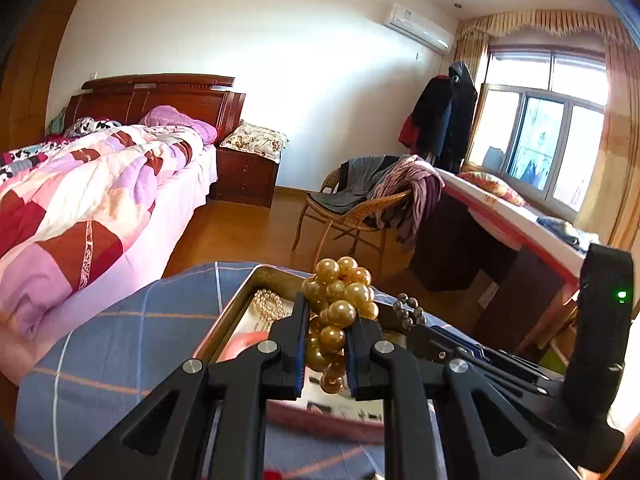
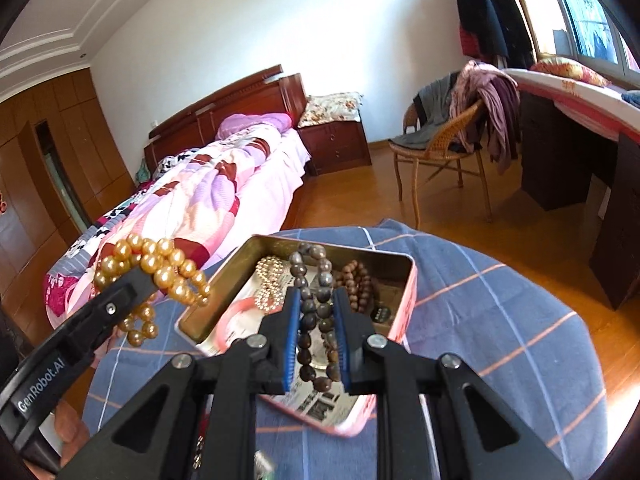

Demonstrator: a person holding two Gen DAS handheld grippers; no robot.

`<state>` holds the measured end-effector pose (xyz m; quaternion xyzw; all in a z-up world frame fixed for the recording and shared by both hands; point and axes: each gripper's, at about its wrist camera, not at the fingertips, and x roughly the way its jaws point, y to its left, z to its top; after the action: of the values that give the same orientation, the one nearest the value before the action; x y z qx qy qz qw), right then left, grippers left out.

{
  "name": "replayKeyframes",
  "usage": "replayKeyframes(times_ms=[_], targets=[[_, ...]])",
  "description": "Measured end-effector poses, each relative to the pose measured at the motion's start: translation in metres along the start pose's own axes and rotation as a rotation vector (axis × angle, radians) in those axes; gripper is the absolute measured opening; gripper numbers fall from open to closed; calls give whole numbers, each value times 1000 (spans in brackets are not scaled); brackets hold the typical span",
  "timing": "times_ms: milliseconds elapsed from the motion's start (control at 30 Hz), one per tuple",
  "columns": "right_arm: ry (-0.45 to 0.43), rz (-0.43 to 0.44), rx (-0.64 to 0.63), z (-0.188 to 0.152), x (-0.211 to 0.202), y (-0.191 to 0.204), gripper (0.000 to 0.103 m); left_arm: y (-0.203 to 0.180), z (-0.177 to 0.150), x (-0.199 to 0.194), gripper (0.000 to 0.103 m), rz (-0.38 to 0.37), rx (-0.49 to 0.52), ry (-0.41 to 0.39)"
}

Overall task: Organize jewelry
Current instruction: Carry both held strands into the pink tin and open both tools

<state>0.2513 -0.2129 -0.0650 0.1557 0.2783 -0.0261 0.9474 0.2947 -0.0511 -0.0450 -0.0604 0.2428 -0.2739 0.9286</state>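
My left gripper point(image 1: 327, 312) is shut on a gold pearl necklace point(image 1: 340, 292), bunched above the open pink tin box point(image 1: 224, 320). The necklace also shows in the right wrist view point(image 2: 160, 268), left of the tin. My right gripper point(image 2: 316, 300) is shut on a dark grey bead bracelet point(image 2: 316, 312), held over the tin point(image 2: 404, 280). Inside the tin lie a small cream pearl strand point(image 2: 268, 280), a brown wooden bead bracelet point(image 2: 360, 280) and a pink ring-shaped bangle point(image 2: 240, 308). The right gripper and its dark beads point(image 1: 408, 310) show in the left wrist view.
The tin rests on a round surface under a blue checked cloth point(image 2: 500, 320). A bed with a pink quilt point(image 1: 80, 200) lies to the left. A wicker chair with clothes point(image 1: 360, 200) and a dark desk point(image 2: 568, 160) stand beyond.
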Motion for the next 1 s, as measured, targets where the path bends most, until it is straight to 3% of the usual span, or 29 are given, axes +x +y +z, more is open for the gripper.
replayKeyframes(times_ms=[233, 467, 800, 1000], targets=[[15, -47, -23, -2, 19, 2, 20, 6, -10, 35, 15, 46, -18, 87], [53, -64, -37, -8, 29, -3, 20, 8, -22, 47, 15, 159, 0, 177], [85, -47, -29, -11, 39, -5, 20, 7, -22, 57, 15, 219, 31, 212], [66, -46, -26, -10, 36, -5, 28, 8, -23, 59, 16, 258, 33, 222]])
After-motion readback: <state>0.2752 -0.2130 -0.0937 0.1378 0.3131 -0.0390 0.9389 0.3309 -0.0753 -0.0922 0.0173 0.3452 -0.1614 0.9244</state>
